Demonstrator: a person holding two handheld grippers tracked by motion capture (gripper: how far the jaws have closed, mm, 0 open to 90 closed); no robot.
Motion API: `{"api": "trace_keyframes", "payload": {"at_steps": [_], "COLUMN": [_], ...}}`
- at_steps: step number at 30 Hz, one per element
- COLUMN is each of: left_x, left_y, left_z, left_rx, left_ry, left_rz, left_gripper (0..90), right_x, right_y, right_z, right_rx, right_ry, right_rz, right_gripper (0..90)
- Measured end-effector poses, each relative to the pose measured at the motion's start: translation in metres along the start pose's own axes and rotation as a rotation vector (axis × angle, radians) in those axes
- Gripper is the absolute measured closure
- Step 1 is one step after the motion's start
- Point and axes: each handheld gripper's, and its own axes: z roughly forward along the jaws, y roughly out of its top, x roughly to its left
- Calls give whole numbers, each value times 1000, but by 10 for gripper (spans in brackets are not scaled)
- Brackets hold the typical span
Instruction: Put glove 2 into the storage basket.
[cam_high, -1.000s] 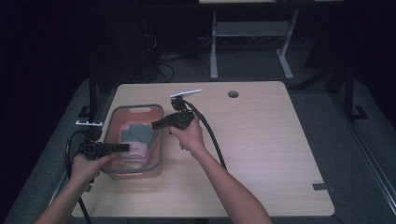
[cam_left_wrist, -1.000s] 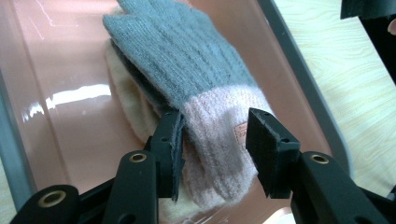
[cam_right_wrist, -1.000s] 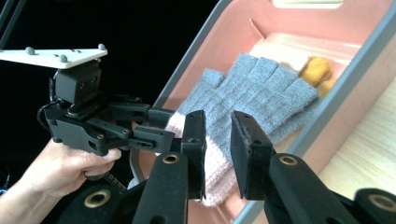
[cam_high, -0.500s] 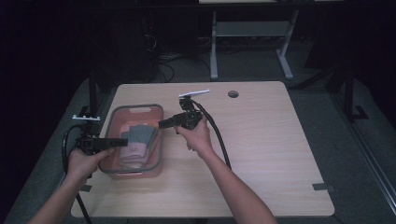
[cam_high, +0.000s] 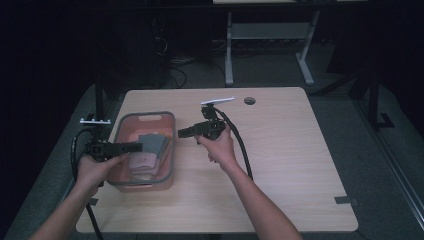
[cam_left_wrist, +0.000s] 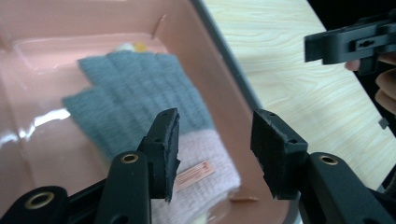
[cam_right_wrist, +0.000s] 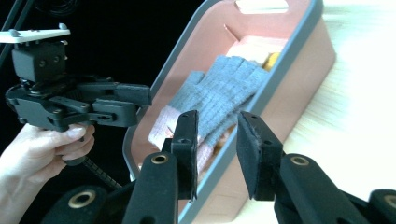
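A pink bin with a grey rim (cam_high: 145, 115) (cam_left_wrist: 224, 60) (cam_right_wrist: 280, 70) stands on the left part of the table. A grey knit glove with a pink cuff (cam_high: 150, 145) (cam_left_wrist: 135, 88) (cam_right_wrist: 219, 93) lies flat inside it. My left gripper (cam_high: 137, 147) (cam_left_wrist: 215, 126) hovers over the bin's left side, above the cuff. Its jaws have just been opening and hold nothing. My right gripper (cam_high: 181, 133) (cam_right_wrist: 217, 123) is just outside the bin's right wall, pointing at it. Its jaws have also just been opening, with nothing gripped.
The light wooden table (cam_high: 280, 165) stretches out to the right of the bin, with a round cable hole (cam_high: 249, 100) at the back and a tape mark (cam_high: 345, 201) near the front right. Cables trail from both grippers. A desk frame (cam_high: 270, 35) stands on the dark floor behind.
My right gripper has drawn back to the right, from over the bin to outside its wall. My left gripper has lifted a little above the glove.
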Motion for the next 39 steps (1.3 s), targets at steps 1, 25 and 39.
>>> {"api": "trace_keyframes", "payload": {"at_steps": [1,25,39], "left_x": [-2,-33,-51], "left_y": [0,12,16], "left_z": [1,25,40], "left_rx": [0,-4,-21], "left_ry": [-6,-85,-139], "left_rz": [3,24,55], "left_gripper": [515,434,428], "right_x": [-1,-20,-34], "right_y": [-1,-14,-22], "right_z": [-2,-46,-72], "right_rx": [-3,-58,-96], "right_ry": [-2,-33,-43], "right_rz": [3,16,31], "right_gripper": [676,616,589]}}
